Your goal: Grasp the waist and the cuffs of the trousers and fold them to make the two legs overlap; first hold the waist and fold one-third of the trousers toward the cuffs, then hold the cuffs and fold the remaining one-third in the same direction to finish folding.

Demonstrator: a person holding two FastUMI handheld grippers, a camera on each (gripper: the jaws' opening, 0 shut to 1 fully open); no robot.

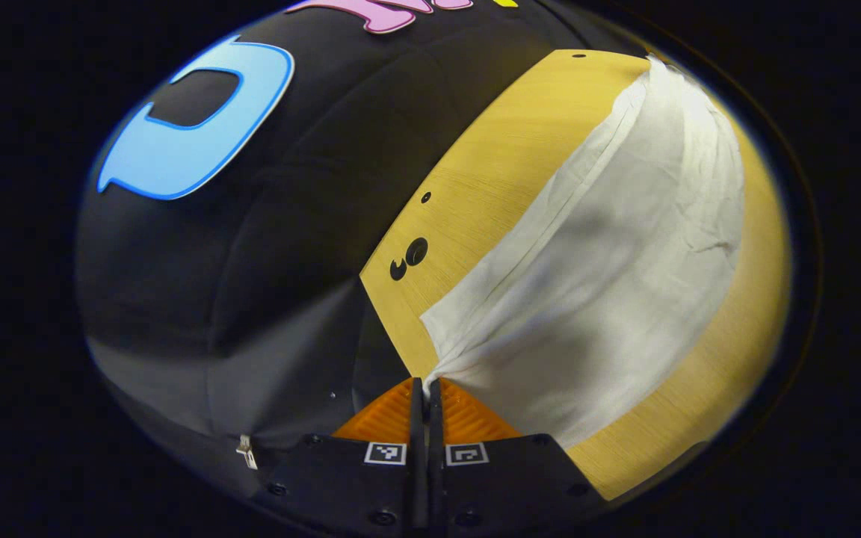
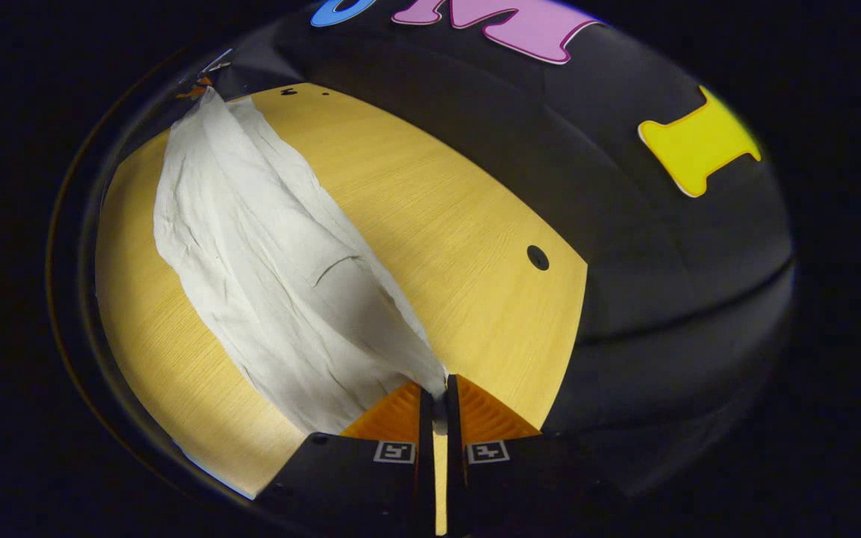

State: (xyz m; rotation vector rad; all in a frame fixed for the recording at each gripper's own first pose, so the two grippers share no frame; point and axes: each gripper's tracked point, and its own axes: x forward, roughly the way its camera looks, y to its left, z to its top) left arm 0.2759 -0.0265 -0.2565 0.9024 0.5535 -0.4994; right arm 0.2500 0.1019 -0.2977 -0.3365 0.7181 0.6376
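Item: white trousers (image 1: 610, 246), laid lengthwise on a yellow wood-grain bench (image 1: 475, 179), one end pinched at each side by a hand-held gripper.

Left hand-held gripper (image 1: 425, 385): fingers drawn tight together with almost no gap, a gathered corner of the white cloth clamped between their tips, near the bench's near edge. From this point the fabric fans out and runs away across the bench toward the far end.

Right hand-held gripper (image 2: 436, 388): fingers nearly closed, a narrow slit between them, with the cloth's corner caught at the tips. The trousers (image 2: 266, 261) stretch away from here toward the far upper left.

Particular to the left gripper view: two dark holes (image 1: 409, 258) close together in the bench surface, just beside the cloth's edge, and a smaller hole farther along; a small metal clip (image 1: 246, 450) on the black cloth wall low at the left.

Particular to the right gripper view: a single dark hole (image 2: 537, 257) in the bench (image 2: 430, 209), well apart from the cloth; a long curved crease mid-fabric; at the far end of the trousers, small dark and orange shapes too small to identify.

Surroundings: black cloth booth wall (image 2: 625, 149) beyond the bench on the far side. The bench surface beside the trousers carries no obstruction on either flank.
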